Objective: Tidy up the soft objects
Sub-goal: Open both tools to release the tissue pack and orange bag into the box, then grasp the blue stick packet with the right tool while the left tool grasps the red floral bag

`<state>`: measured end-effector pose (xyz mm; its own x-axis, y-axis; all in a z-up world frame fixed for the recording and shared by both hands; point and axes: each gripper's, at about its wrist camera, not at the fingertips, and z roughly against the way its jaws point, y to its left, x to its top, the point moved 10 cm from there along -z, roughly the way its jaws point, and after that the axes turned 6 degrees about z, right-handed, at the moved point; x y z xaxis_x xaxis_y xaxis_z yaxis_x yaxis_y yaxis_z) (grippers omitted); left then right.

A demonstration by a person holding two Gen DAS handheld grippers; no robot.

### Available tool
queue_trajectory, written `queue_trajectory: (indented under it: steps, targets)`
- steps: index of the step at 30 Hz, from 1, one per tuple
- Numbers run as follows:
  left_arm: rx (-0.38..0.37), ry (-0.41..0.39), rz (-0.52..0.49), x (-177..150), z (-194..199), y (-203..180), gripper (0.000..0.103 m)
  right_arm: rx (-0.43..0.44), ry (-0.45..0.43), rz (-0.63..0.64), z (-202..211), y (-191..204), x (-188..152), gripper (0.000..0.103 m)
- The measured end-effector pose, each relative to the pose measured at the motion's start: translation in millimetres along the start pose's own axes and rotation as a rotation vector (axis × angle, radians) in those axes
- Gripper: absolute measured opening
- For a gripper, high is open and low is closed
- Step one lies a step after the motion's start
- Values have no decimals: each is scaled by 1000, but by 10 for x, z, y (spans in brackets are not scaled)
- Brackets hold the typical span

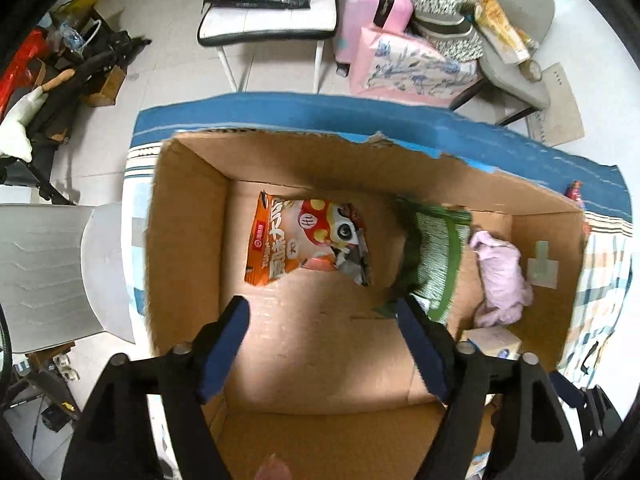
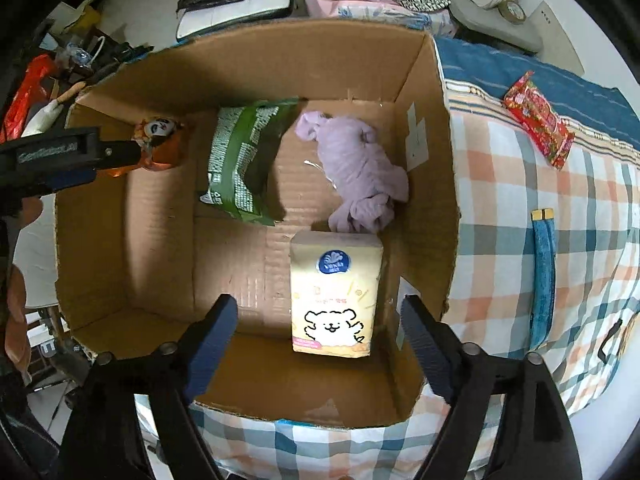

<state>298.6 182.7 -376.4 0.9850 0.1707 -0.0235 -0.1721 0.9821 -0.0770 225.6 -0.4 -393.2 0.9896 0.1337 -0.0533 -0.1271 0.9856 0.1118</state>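
An open cardboard box (image 1: 188, 216) (image 2: 96, 216) sits on a checked cloth. Inside lie an orange snack bag (image 1: 304, 240) (image 2: 164, 148), a green snack bag (image 1: 436, 256) (image 2: 244, 160), a lilac cloth (image 1: 500, 276) (image 2: 360, 172) and a cream tissue pack (image 2: 334, 292) (image 1: 492, 342). My left gripper (image 1: 320, 348) is open and empty over the box's left half; it also shows in the right wrist view (image 2: 92, 164). My right gripper (image 2: 316, 344) is open and empty just above the tissue pack. A red snack bag (image 2: 538, 120) lies on the cloth outside the box.
The checked cloth (image 2: 520, 240) spreads to the right of the box, with a blue band (image 1: 320, 112) at its far side. Beyond stand a white chair (image 1: 268, 20), a pink suitcase (image 1: 360, 4) and a grey chair (image 1: 516, 40) piled with items. Clutter lies on the floor at left.
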Motion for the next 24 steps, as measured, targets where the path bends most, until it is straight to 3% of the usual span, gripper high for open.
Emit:
queue_trajectory:
  steps: [4, 7, 16, 24]
  targets:
    - [-17, -60, 13, -184, 228, 37, 93, -11, -32, 13, 110, 21, -22, 103]
    - [-18, -93, -6, -362, 342, 35, 99, -17, -57, 22, 168, 41, -72, 103]
    - [16, -216, -1, -843, 654, 156, 101, -56, -153, 52, 488, 117, -271, 103]
    - [29, -288, -1, -1212, 957, 102, 101, -18, -223, 82, 816, 212, -541, 103]
